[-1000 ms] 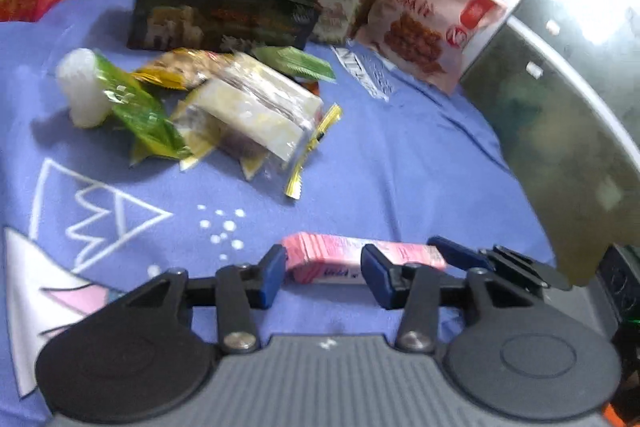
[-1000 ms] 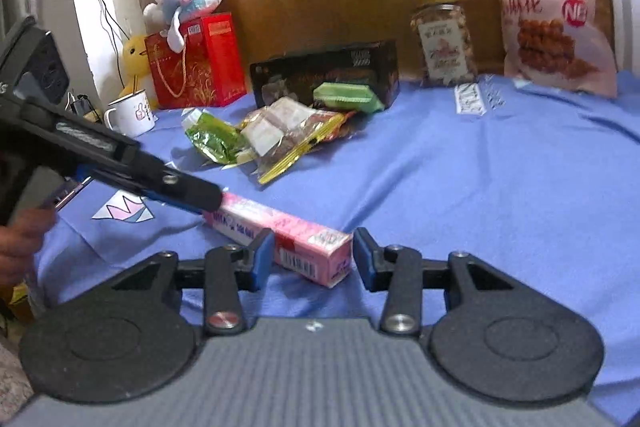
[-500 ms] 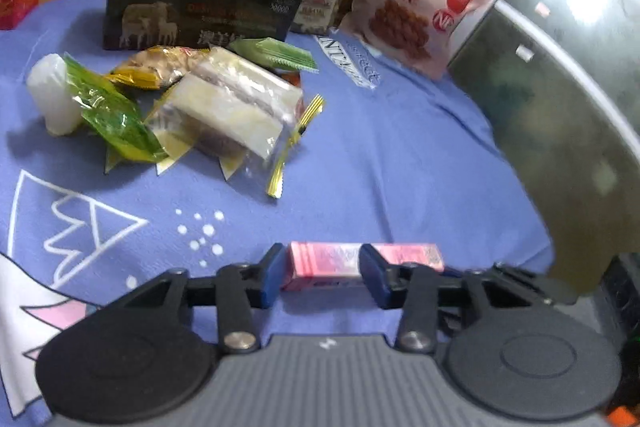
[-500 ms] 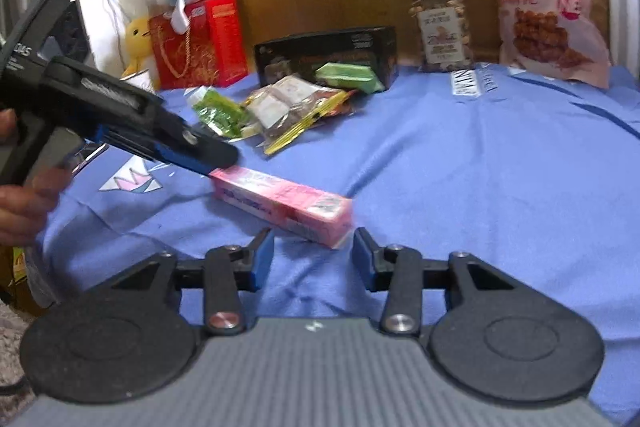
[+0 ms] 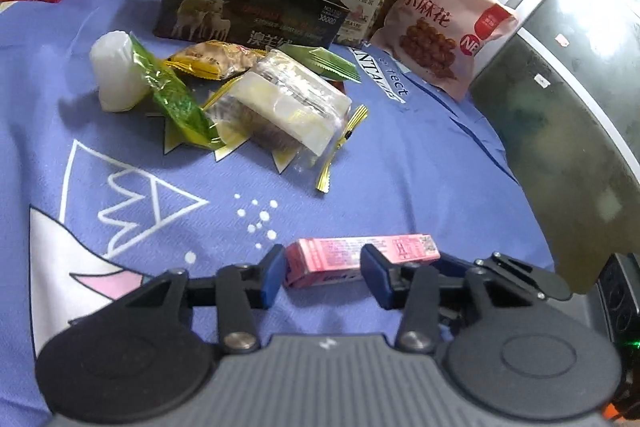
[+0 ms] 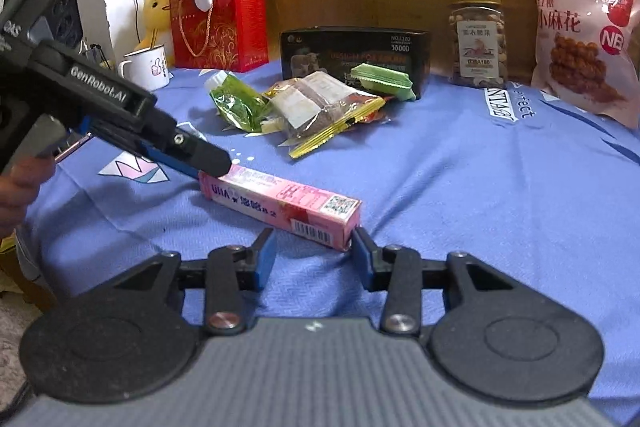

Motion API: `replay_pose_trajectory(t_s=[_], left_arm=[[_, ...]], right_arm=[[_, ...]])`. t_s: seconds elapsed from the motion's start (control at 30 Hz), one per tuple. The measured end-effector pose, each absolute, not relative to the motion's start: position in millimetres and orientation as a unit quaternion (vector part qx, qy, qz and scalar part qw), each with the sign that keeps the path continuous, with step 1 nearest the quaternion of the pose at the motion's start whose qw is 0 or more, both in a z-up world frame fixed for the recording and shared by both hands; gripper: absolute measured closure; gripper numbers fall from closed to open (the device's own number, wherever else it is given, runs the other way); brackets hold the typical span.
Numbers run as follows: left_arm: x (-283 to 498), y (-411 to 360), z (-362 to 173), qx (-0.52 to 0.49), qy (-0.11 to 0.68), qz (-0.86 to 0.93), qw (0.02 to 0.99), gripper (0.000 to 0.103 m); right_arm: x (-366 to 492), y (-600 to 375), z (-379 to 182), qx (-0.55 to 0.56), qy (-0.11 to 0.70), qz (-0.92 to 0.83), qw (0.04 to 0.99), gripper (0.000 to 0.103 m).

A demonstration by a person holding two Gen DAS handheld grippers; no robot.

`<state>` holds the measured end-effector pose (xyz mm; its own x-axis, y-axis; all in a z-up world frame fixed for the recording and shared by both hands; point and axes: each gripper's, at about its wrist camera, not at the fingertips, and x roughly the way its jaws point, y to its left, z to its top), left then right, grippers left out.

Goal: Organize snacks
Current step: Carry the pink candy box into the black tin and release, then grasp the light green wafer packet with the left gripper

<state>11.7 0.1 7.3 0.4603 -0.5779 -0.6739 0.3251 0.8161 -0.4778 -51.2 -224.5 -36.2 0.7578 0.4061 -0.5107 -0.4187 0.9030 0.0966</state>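
A long pink snack box (image 6: 280, 201) lies flat on the blue cloth. My left gripper (image 5: 322, 277) is open around the box's left end (image 5: 332, 259); its fingers (image 6: 208, 159) show from the side in the right wrist view. My right gripper (image 6: 314, 257) is open, with the box's right end just ahead of its jaws. A pile of wrapped snacks (image 5: 256, 99) lies farther back, also in the right wrist view (image 6: 312, 107).
At the back stand a dark box (image 6: 356, 55), a nut jar (image 6: 478, 39), a pink snack bag (image 6: 580, 43), a red gift bag (image 6: 218, 23), a mug (image 6: 146, 71) and plush toys. A white jelly cup (image 5: 116, 71) stands by the pile. The table's edge (image 5: 520, 187) is on the right.
The pink box has shifted and now lies flat across both grippers' jaws. The right gripper has drawn back a little from the box's end. Both jaws stay open.
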Motion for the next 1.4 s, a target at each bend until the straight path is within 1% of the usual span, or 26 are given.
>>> replay_pose_trajectory(t_s=[0.03,0.1,0.17,0.2,0.3,0.43,0.57,0.7,0.8,0.87,0.93,0.97,1.07,1.1,1.13,1.17,1.2,1.23,1.27,1.3,1.33,1.37,1.4], left_arm=[[11.3,1.4,8.3,-0.144,0.440,-0.271,0.844,0.057],[12.3,1.0,7.5,-0.147,0.437,-0.282,0.842,0.060],[13.3,-6.0,5.0,-0.134,0.439,-0.283,0.842,0.070],[12.5,-8.3,6.8,-0.121,0.435,-0.278,0.848,0.071],[16.8,-4.1,18.6,-0.117,0.426,-0.279,0.853,0.071],[37.4,2.3,50.7,-0.121,0.386,-0.284,0.869,0.071],[72.8,-2.0,81.9,-0.100,0.330,-0.258,0.903,0.071],[133.2,1.3,97.7,-0.112,0.305,-0.231,0.917,0.071],[181.0,1.8,94.2,-0.117,0.305,-0.205,0.923,0.071],[208.0,1.6,85.8,-0.123,0.308,-0.187,0.925,0.071],[232.5,-0.3,74.0,-0.128,0.319,-0.174,0.923,0.071],[239.5,-1.8,67.6,-0.128,0.324,-0.169,0.922,0.071],[242.3,-2.2,54.2,-0.128,0.345,-0.162,0.916,0.071],[233.7,1.1,54.6,-0.133,0.334,-0.175,0.917,0.070],[223.3,4.9,56.9,-0.135,0.321,-0.186,0.919,0.067],[209.9,7.6,58.3,-0.137,0.307,-0.194,0.921,0.066],[198.4,9.3,58.1,-0.143,0.301,-0.202,0.921,0.064],[189.9,9.9,56.8,-0.151,0.301,-0.212,0.918,0.062],[182.8,9.4,54.4,-0.160,0.304,-0.220,0.913,0.062],[176.9,7.0,51.2,-0.167,0.311,-0.225,0.908,0.062],[173.0,4.4,48.5,-0.172,0.319,-0.227,0.904,0.062],[168.7,0.9,44.9,-0.176,0.328,-0.228,0.900,0.062],[163.7,-2.0,41.5,-0.179,0.336,-0.228,0.896,0.062]], right_arm=[[-51.4,-225.9,-35.1,-0.015,0.268,0.217,0.939,0.058],[-49.4,-227.6,-35.6,-0.018,0.269,0.214,0.939,0.058],[-44.3,-227.9,-38.6,-0.012,0.278,0.221,0.935,0.059],[-43.4,-226.4,-38.7,-0.012,0.275,0.220,0.936,0.060],[-41.4,-220.8,-33.2,-0.030,0.267,0.215,0.939,0.065],[-22.9,-220.1,-14.8,-0.023,0.238,0.212,0.947,0.066],[22.6,-218.2,14.0,-0.014,0.193,0.204,0.960,0.066],[89.5,-219.3,34.7,0.003,0.167,0.197,0.966,0.066],[140.1,-215.4,42.5,0.013,0.167,0.195,0.966,0.066],[165.5,-207.8,44.2,0.002,0.166,0.187,0.968,0.066],[187.1,-198.4,41.0,-0.011,0.176,0.178,0.968,0.063],[194.5,-195.9,38.9,-0.011,0.182,0.173,0.968,0.063],[199.2,-201.8,33.8,0.011,0.199,0.159,0.967,0.063],[193.5,-208.8,32.6,0.030,0.200,0.157,0.967,0.063],[184.9,-219.2,30.6,0.056,0.201,0.160,0.965,0.062],[177.0,-229.1,27.2,0.084,0.204,0.164,0.962,0.057],[169.1,-240.6,20.7,0.117,0.216,0.164,0.955,0.049],[163.0,-249.2,13.5,0.146,0.231,0.165,0.948,0.045],[159.6,-253.9,6.8,0.169,0.244,0.168,0.940,0.030],[157.8,-254.7,-0.5,0.188,0.260,0.174,0.931,0.010],[159.3,-250.4,-5.9,0.191,0.275,0.177,0.925,0.005],[160.2,-242.2,-10.2,0.182,0.288,0.174,0.924,0.004],[161.4,-231.6,-12.5,0.164,0.292,0.172,0.926,0.006]])
